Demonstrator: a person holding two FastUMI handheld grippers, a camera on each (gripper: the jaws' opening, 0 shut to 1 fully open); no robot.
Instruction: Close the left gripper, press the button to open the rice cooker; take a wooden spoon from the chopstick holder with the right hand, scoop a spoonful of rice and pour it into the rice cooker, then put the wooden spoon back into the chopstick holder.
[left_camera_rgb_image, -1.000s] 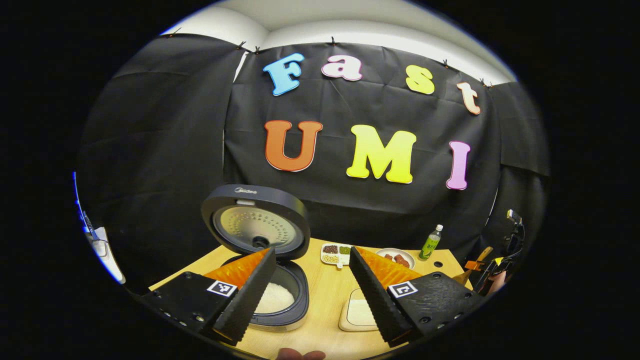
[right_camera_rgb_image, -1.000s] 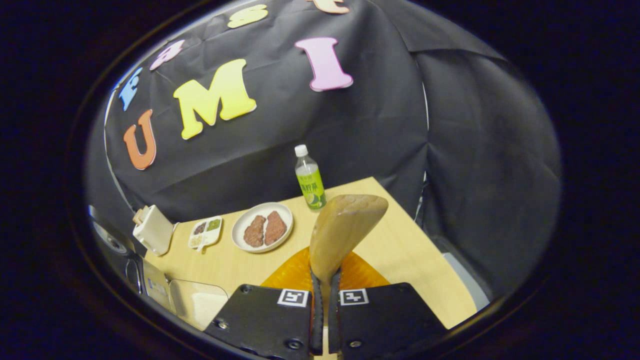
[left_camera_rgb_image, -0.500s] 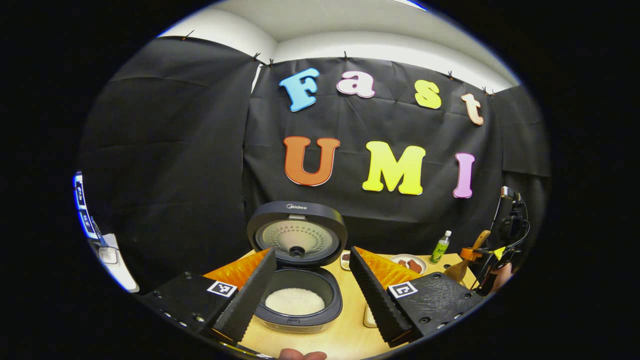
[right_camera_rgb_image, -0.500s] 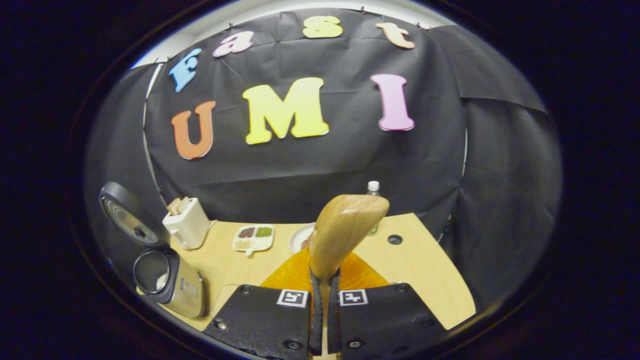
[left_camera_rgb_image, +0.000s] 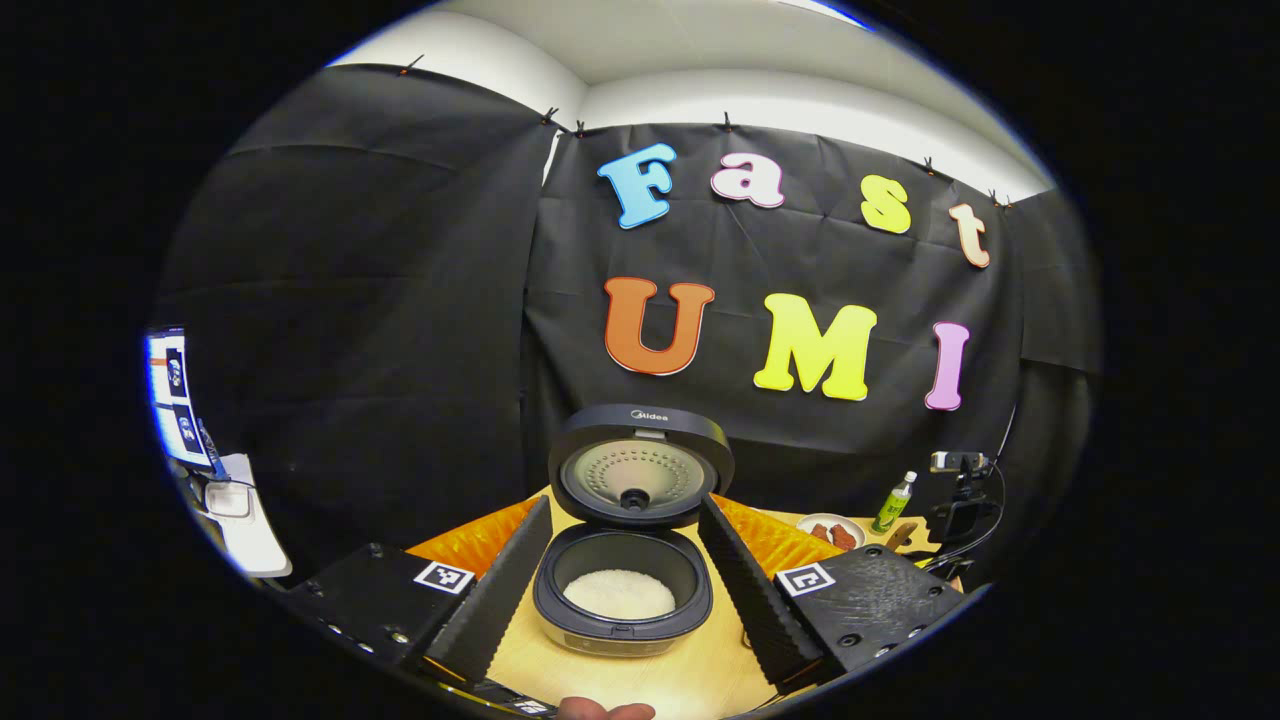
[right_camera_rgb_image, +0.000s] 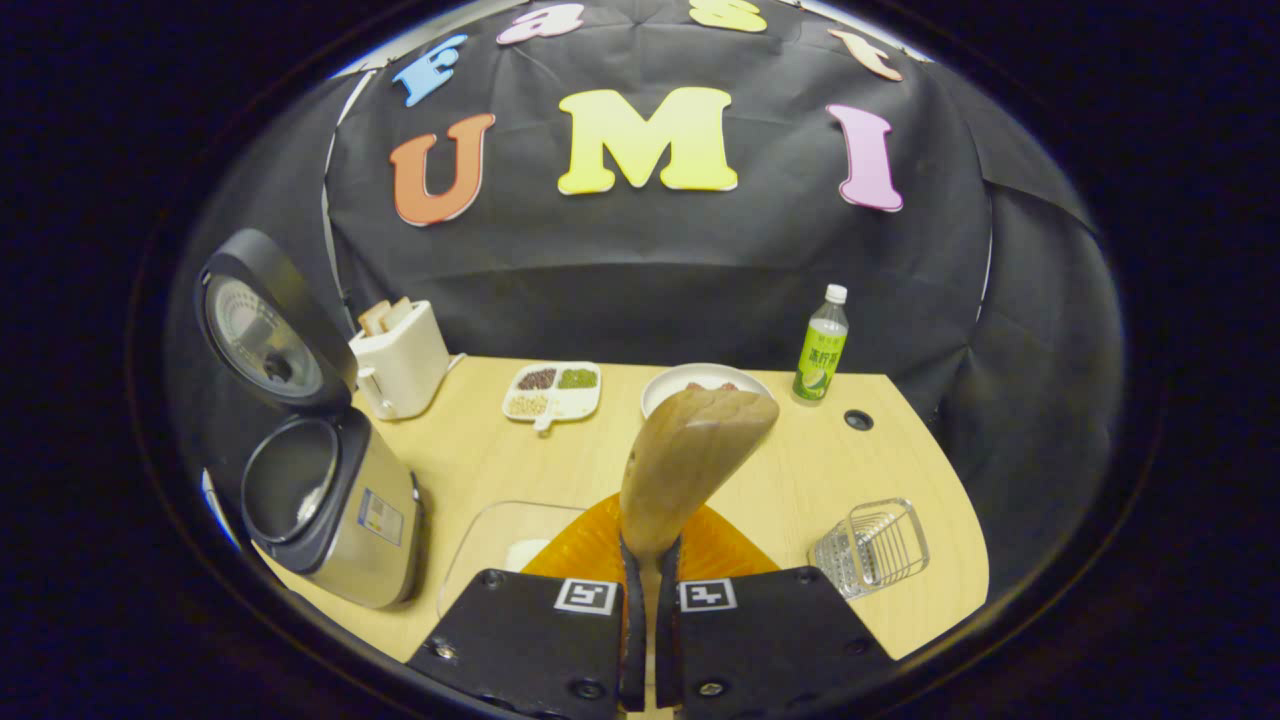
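The rice cooker (left_camera_rgb_image: 622, 610) stands open with its lid (left_camera_rgb_image: 640, 478) upright and white rice in the pot. My left gripper (left_camera_rgb_image: 622, 508) is open just in front of it, and the pot shows between the two fingers. My right gripper (right_camera_rgb_image: 648, 552) is shut on the handle of the wooden spoon (right_camera_rgb_image: 692, 455), which stands up above the table. I cannot tell whether the spoon carries rice. In the right gripper view the cooker (right_camera_rgb_image: 335, 510) is at the left. The wire chopstick holder (right_camera_rgb_image: 872, 548) lies at the right. A clear rice container (right_camera_rgb_image: 500, 545) sits left of the fingers.
A white toaster (right_camera_rgb_image: 400, 355), a divided dish of beans (right_camera_rgb_image: 553, 390), a plate of meat (right_camera_rgb_image: 668, 390) and a green bottle (right_camera_rgb_image: 820, 345) line the back of the wooden table (right_camera_rgb_image: 480, 450). The other gripper and a hand (left_camera_rgb_image: 960, 515) show far right in the left gripper view.
The left gripper has swung left, so the cooker now sits centred between its fingers. The right gripper has turned left and tilted down, bringing the cooker and holder into view. It still grips the spoon.
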